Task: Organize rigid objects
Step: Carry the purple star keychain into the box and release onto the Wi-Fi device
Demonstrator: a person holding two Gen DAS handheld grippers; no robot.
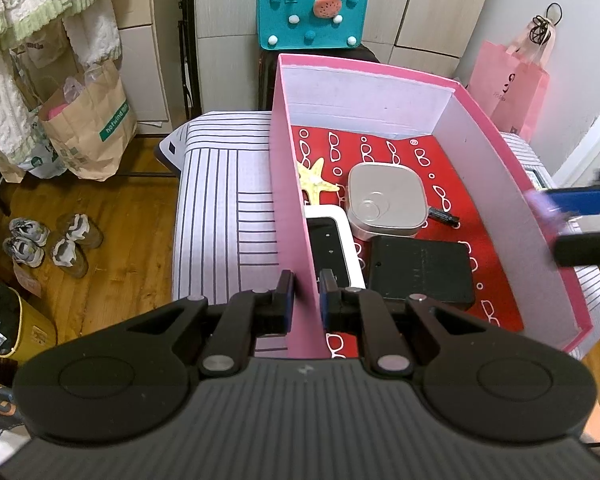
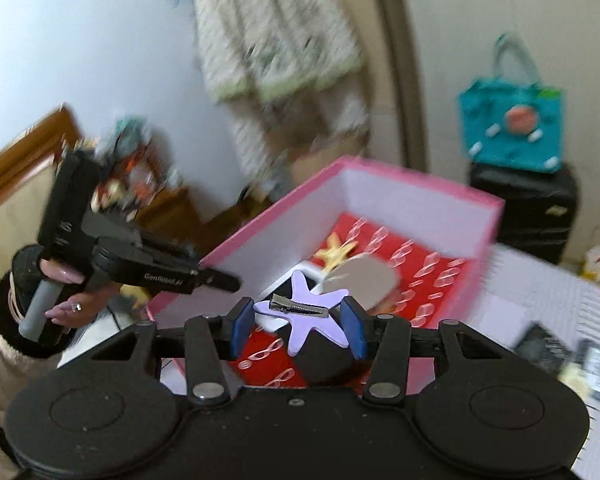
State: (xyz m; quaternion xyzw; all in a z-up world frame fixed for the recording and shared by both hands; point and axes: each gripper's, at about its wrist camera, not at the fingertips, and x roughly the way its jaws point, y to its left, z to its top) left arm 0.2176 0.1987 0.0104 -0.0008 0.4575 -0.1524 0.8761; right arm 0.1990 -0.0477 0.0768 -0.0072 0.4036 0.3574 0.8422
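A pink box (image 1: 292, 184) with a red, glasses-patterned lining sits on a striped cushion (image 1: 228, 184). Inside it lie a yellow starfish (image 1: 316, 184), a silver square tin (image 1: 386, 200), a black case (image 1: 420, 272), a white device with a dark screen (image 1: 332, 240) and a black marker (image 1: 444, 216). My left gripper (image 1: 306, 300) is shut on the box's left wall; the right wrist view shows this left gripper (image 2: 224, 280) in a hand. My right gripper (image 2: 300, 320) is shut on a lilac star-shaped hair clip (image 2: 304, 316) above the box's near end. The left wrist view catches the right gripper (image 1: 548, 226) blurred over the right wall.
Behind the box a teal felt bag (image 1: 312, 12) stands on a black suitcase (image 2: 528, 208). A pink paper bag (image 1: 508, 84) hangs at the right. Brown paper bags (image 1: 88, 120) and shoes (image 1: 52, 244) sit on the wooden floor at the left. Small dark items (image 2: 540, 344) lie on the bedding.
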